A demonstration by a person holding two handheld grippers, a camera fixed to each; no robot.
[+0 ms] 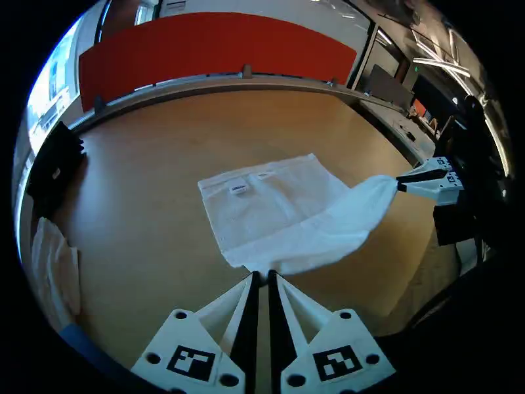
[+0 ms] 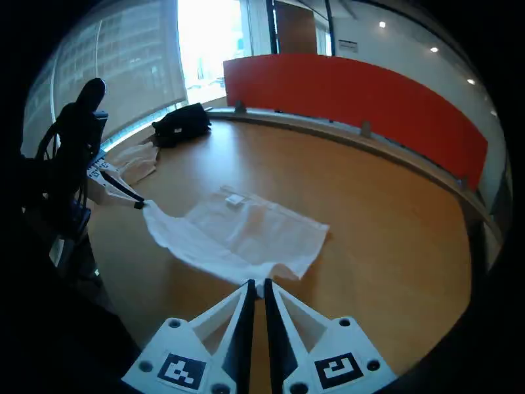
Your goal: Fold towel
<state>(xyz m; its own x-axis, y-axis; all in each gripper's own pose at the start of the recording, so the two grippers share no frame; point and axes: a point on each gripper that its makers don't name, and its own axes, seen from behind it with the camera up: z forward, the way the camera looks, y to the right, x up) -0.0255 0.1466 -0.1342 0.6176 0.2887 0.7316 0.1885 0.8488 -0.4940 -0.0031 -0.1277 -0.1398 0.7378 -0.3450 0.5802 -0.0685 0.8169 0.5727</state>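
Note:
A white towel [image 1: 282, 210] lies spread on the wooden table [image 1: 164, 151], its near edge lifted off the surface. In the left gripper view my left gripper [image 1: 262, 274] is shut on one near corner of it. The right gripper [image 1: 398, 184], farther off at the right, pinches the other raised corner. In the right gripper view the towel [image 2: 249, 236] stretches between my right gripper [image 2: 258, 284], shut on its edge, and the left gripper [image 2: 139, 204] at the left, held by a person in dark clothing. A small label [image 2: 233, 200] shows near the towel's far edge.
A black bag [image 2: 182, 122] sits at the table's far corner by the window, with a second pale cloth [image 2: 134, 161] beside it. A red divider panel [image 2: 354, 92] runs along the table's back edge. Bare wood [image 2: 380, 217] surrounds the towel.

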